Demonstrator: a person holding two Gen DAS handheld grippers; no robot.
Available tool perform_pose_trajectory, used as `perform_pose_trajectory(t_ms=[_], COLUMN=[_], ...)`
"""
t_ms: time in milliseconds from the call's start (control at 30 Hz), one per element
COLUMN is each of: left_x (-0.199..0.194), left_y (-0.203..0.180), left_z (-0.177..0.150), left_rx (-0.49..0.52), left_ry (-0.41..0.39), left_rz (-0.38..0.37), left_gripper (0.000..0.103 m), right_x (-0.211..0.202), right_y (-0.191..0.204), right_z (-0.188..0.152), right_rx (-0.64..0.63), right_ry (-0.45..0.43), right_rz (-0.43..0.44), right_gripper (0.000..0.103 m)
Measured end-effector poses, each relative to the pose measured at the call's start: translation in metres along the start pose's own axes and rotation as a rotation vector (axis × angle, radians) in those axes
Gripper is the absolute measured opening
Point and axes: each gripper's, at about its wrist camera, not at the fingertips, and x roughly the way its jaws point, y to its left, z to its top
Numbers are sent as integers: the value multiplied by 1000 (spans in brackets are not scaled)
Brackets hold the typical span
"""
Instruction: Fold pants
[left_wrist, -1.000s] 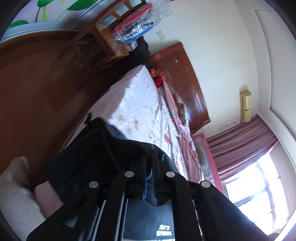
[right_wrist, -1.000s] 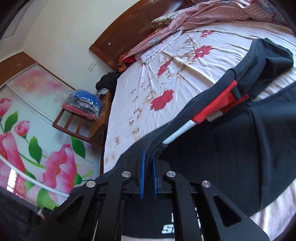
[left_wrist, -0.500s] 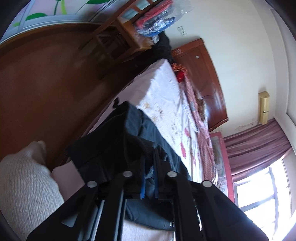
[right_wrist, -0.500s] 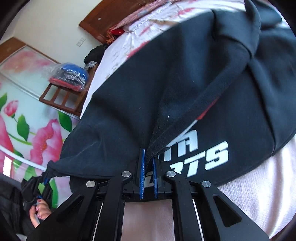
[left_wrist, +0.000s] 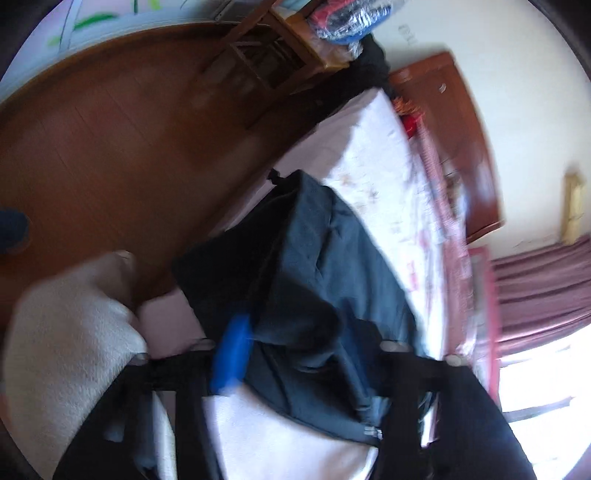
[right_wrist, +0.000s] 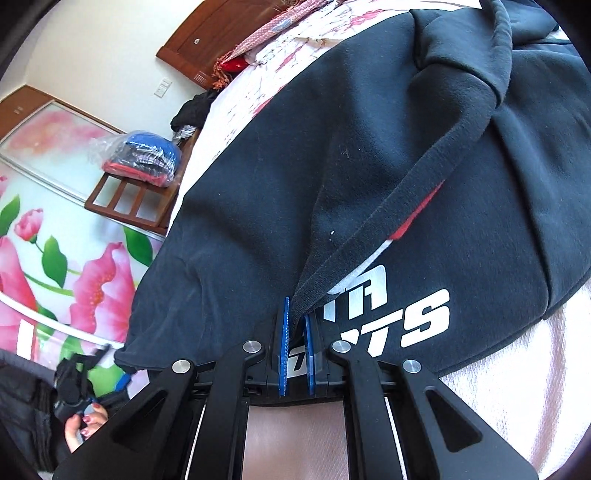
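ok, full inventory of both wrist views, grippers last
black fleece pants with white lettering: 1, black, spread on the bed
floral bedsheet: 1, white and pink, on the bed
wooden headboard: 1, reddish brown, at the wall
wooden rack: 1, brown, beside the bed
plastic-wrapped clothes bundle: 1, blue and red, on the rack
curtain: 1, mauve, by the window
left gripper: open, blurred, above the pants
right gripper: shut on a pants edge

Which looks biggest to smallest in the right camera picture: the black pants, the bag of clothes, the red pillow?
1. Black pants, filling most of the picture, though nearest the camera.
2. Bag of clothes.
3. Red pillow, farthest away and partly hidden.
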Motion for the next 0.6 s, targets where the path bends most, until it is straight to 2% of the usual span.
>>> perform_pose_trajectory(t_ms=[167,233,267,367,400,500,600], left_x=[-1,-7,-11,-28,-33,-26,-11], left_y=[-29,-43,-50,-63,-65,-47,-8], left_z=[18,31,35,45,45,39,28], left_rx=[106,134,143,196,228,251,166], left_ry=[2,-19,-34,-82,-91,-57,6], left_rz=[12,-28,-53,-132,-134,-60,59], left_gripper=[24,14,4,6,6,6,6], right_x=[-4,-14,-20,-44,-49,-43,-15], right_y=[13,25,32,55,61,64,43], right_z=[13,23,27,33,32,19,-4], right_rx=[-14,-29,-47,-123,-152,-195,-173], right_ry=[-14,-50,-74,-151,-169,-122,0], right_rz=[-7,25,37,82,87,66,-22], right_gripper=[7,7,7,7,7,7,7])
